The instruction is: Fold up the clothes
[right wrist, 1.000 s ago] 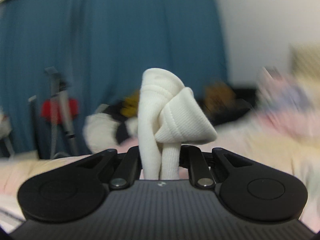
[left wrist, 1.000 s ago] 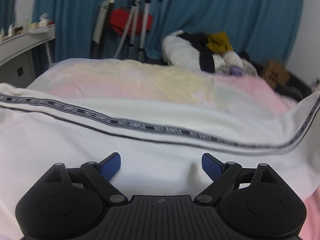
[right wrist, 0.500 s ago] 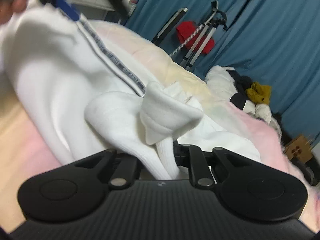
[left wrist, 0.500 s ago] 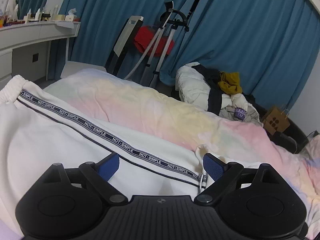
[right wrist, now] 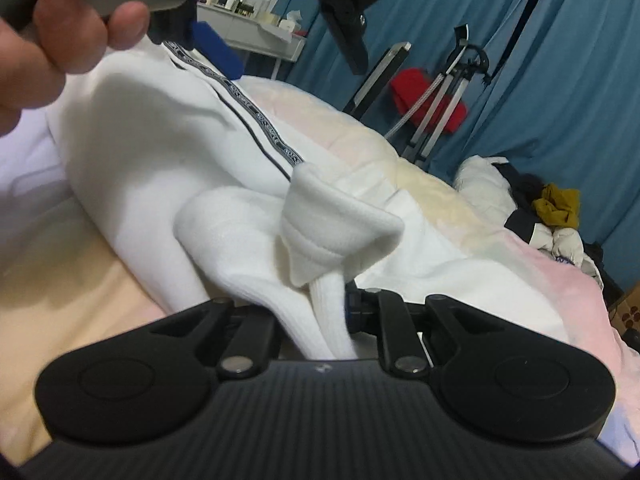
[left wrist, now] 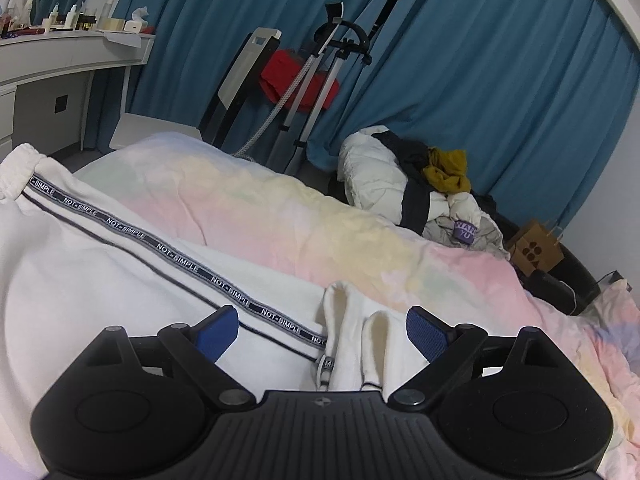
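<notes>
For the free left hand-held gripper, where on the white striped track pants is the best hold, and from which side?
Probably the gathered elastic waistband of the white striped track pants, approached from its open outer end: it is bunched and thick, unlike the flat cloth under the left hand-held gripper.

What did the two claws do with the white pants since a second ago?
The right claw swung down from the air to the bed, carrying the bunched white cuff over the white pants; the cuff now shows between the left claw's open blue pads. The right claw stayed shut on the cuff, and the left stayed open.
</notes>
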`<action>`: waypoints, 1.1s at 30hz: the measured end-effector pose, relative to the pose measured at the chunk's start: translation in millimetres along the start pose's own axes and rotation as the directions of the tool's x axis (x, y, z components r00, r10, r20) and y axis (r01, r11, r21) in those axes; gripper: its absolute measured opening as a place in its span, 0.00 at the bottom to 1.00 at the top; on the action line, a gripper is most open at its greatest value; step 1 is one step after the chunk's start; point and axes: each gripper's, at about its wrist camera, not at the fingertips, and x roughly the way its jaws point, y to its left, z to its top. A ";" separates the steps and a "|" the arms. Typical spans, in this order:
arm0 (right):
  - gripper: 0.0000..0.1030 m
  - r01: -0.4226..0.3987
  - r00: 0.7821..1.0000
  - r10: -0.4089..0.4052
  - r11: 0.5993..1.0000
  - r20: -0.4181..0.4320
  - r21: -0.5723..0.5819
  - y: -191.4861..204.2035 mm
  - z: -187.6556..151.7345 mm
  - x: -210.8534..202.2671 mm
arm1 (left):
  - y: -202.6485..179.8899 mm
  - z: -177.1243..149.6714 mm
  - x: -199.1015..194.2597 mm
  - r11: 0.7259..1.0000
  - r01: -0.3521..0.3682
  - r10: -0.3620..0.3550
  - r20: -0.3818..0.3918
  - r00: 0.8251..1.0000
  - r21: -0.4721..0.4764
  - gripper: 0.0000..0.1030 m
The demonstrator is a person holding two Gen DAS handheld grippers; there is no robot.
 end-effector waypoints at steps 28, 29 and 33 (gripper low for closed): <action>0.82 -0.358 0.933 0.335 0.828 0.131 0.432 -46.6 15.6 -15.9 | 210.1 10.3 -102.3 0.708 -0.169 0.029 -0.210 0.977 -0.686 1.00; 0.82 -0.360 0.932 0.334 0.811 0.139 0.462 -53.6 16.9 -19.3 | 216.7 8.9 -97.0 0.691 -0.173 0.026 -0.215 0.976 -0.702 1.00; 0.82 -0.294 0.955 0.270 0.783 0.126 0.549 -84.2 14.0 -40.6 | 235.6 2.2 -75.9 0.653 -0.184 0.029 -0.219 0.975 -0.734 0.99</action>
